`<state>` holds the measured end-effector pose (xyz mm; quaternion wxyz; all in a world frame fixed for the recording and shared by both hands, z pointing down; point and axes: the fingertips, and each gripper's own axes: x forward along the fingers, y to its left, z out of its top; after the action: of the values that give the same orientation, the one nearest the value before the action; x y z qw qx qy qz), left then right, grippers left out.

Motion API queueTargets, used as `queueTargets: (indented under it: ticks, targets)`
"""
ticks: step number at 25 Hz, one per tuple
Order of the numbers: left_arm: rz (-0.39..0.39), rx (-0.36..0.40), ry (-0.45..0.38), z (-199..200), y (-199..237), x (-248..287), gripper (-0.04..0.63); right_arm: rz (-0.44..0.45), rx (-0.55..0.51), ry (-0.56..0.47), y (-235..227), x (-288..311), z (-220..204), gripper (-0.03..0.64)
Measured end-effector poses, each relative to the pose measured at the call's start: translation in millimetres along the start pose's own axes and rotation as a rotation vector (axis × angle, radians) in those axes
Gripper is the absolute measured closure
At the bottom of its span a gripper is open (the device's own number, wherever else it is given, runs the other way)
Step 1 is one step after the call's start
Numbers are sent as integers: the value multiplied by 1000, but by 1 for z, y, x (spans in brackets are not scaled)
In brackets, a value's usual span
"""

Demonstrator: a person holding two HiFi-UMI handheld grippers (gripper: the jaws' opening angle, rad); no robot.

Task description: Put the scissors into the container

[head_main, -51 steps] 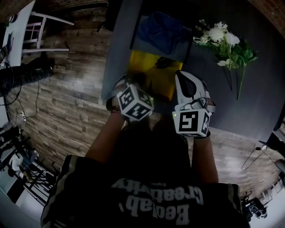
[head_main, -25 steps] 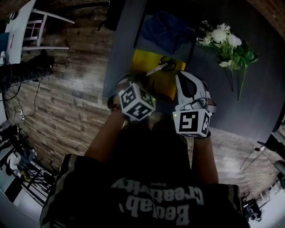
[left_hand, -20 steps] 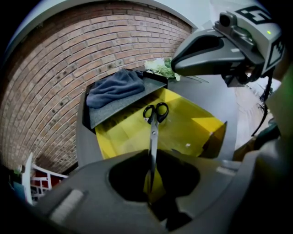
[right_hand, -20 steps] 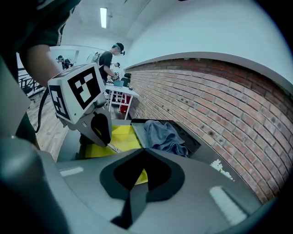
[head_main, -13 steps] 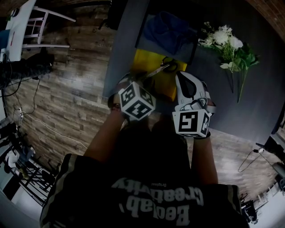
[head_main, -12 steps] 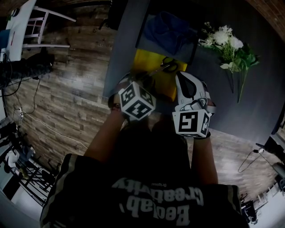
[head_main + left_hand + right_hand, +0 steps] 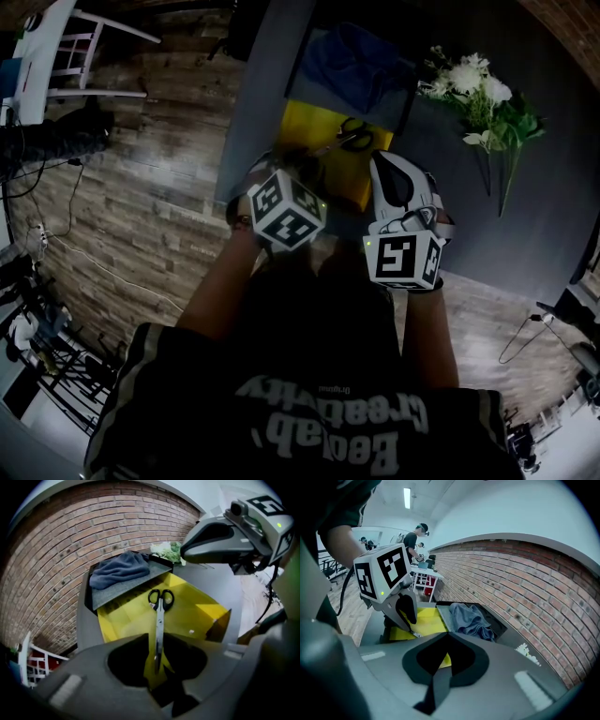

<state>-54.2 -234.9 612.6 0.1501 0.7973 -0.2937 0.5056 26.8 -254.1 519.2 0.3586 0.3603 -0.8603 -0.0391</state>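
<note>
Scissors (image 7: 160, 620) lying in yellow container (image 7: 201, 616), tips between just-spread jaws of left gripper (image 7: 157, 665); right gripper (image 7: 440, 665) pressed together, empty. Risk: snagging blade on withdrawal, dragging scissors out.

Brick wall (image 7: 56, 550), wood-plank floor (image 7: 141, 206), white chair (image 7: 94, 95)

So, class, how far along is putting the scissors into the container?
Done: the scissors lie in the yellow container. In hand: nothing is gripped. The jaws of the left gripper have just been opening, with the blades between them unpinched. The right gripper is shut and empty. Left: probably only drawing the left gripper clear.
</note>
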Motion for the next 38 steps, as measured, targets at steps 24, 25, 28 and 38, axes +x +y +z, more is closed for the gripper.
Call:
queueTargets:
  ticks: [24, 25, 28, 38]
  targets:
    - [-51, 19, -77, 20, -10, -26, 497, -14, -25, -26, -10, -28, 22, 611]
    - [-47, 17, -86, 23, -9, -30, 497, -13, -31, -28, -10, -30, 25, 611]
    - [-46, -3, -115, 32, -7, -43, 496, -11, -40, -38, -11, -37, 33, 611]
    - [13, -3, -160, 52, 0, -86, 497, -10, -25, -59, -22, -61, 58, 611]
